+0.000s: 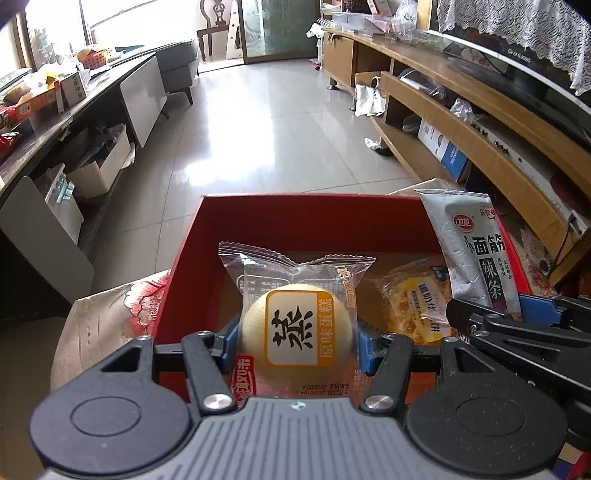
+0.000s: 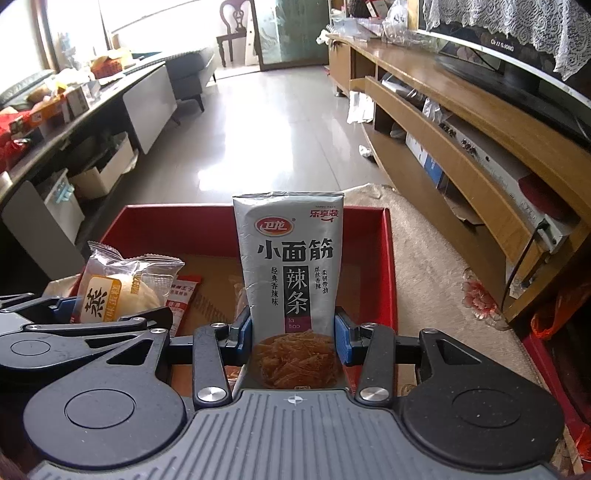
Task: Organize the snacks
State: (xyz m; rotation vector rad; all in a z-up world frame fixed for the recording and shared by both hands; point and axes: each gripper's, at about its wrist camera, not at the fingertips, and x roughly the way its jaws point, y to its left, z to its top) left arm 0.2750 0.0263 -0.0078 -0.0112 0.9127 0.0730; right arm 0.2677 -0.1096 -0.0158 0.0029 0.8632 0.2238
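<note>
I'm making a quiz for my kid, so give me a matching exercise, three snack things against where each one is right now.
Things:
1. cake
2. spicy strips
3. yellow pastry

Places:
A. lying in the red box
B. in the right gripper
C. in the left gripper

Pairs: 1-C, 2-B, 3-A

I work in a home living room: tiled floor (image 1: 266,122), grey sofa (image 1: 177,70), long wooden TV cabinet (image 1: 461,122) with lace-draped television (image 1: 517,59), carved chair (image 1: 212,26).
</note>
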